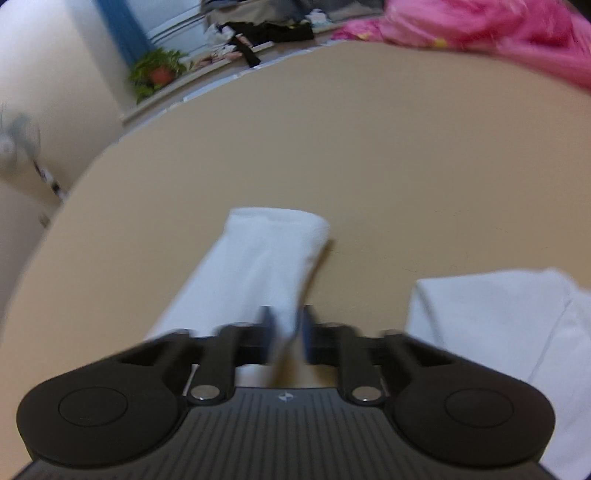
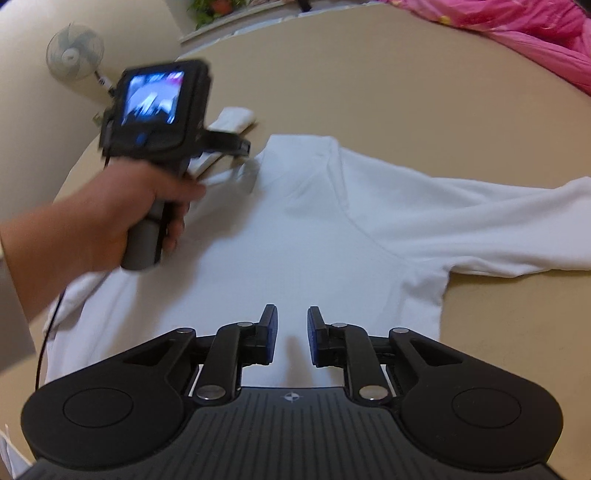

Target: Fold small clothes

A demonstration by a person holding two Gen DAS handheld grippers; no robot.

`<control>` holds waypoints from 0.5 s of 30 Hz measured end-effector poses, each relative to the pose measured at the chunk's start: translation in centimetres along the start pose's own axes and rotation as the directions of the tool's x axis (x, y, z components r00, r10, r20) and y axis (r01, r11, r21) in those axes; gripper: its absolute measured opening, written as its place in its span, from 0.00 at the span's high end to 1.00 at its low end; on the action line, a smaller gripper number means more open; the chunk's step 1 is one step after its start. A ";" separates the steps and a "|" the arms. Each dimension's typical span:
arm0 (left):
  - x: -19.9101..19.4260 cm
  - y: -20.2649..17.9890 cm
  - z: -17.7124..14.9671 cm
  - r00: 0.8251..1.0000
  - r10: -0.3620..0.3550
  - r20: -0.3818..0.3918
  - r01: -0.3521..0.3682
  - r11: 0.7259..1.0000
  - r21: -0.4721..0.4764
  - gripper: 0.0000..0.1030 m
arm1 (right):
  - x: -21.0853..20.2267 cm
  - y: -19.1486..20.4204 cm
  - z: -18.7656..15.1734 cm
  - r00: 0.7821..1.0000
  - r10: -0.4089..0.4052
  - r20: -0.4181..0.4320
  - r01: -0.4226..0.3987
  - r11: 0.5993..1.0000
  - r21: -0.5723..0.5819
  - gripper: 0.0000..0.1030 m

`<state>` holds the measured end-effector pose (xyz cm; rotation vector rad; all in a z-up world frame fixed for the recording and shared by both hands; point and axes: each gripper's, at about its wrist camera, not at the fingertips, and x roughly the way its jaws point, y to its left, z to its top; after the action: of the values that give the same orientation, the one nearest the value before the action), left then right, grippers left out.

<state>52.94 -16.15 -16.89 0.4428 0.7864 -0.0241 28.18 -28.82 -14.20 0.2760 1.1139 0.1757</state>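
A white long-sleeved shirt lies flat on the round tan table. My right gripper hovers over its lower body with a narrow gap between the blue pads and only flat cloth showing in it. One sleeve stretches out to the right. The other sleeve runs away from my left gripper, whose pads are shut on its near part. Its cuff lies beyond the collar. In the right wrist view a hand holds the left gripper at the shirt's left shoulder, blurred.
Pink bedding lies along the table's far right edge. A potted plant and dark clothes sit on the sill behind. A fan stands off the table's left edge. A black cable hangs from the hand.
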 end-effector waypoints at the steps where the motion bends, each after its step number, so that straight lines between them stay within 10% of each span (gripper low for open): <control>1: -0.2 0.8 0.0 1.000 0.012 0.010 -0.012 1.000 0.008 0.96 | 0.0 0.1 0.0 1.000 0.002 -0.004 -0.002 1.000 -0.006 0.82; 9: -9.5 19.3 -8.1 0.986 0.095 0.134 -0.046 0.943 -0.331 0.97 | -0.1 0.7 -0.6 1.000 0.008 -0.026 -0.009 0.999 -0.036 0.82; 15: -19.4 36.5 -27.6 0.967 0.256 0.019 -0.164 0.674 -0.720 0.97 | 0.0 1.7 -0.7 0.999 0.022 -0.032 -0.024 0.997 -0.069 0.82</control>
<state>27.12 25.15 -6.85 -0.2253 0.5608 0.4656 27.58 -27.07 -14.00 0.2246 1.1338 0.2391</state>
